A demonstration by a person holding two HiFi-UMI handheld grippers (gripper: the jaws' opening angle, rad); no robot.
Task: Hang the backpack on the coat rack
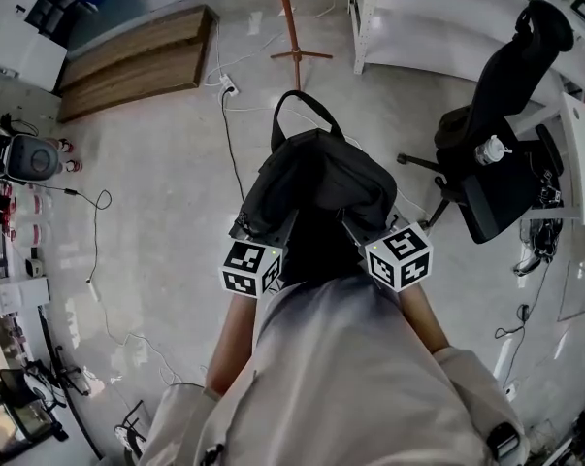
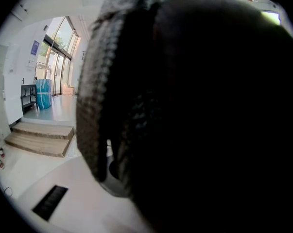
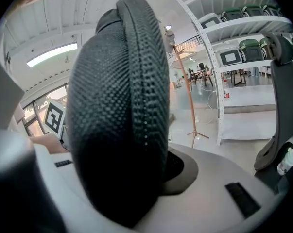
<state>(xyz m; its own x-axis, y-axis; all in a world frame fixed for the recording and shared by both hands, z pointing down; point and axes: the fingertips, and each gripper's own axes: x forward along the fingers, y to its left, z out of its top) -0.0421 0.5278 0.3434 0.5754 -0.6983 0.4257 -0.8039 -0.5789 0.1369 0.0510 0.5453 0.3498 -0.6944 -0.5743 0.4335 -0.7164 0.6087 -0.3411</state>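
A black backpack hangs in front of me between both grippers, its top handle loop pointing toward the coat rack. The coat rack is a thin orange-brown pole on spread feet, standing on the floor straight ahead; it also shows in the right gripper view. My left gripper is shut on the backpack's left side, where dark fabric fills its view. My right gripper is shut on a padded mesh strap that stands upright between its jaws.
A black office chair with a white bottle on its seat stands to the right. White shelving is right of the rack. Wooden steps lie at the far left. Cables trail across the pale floor.
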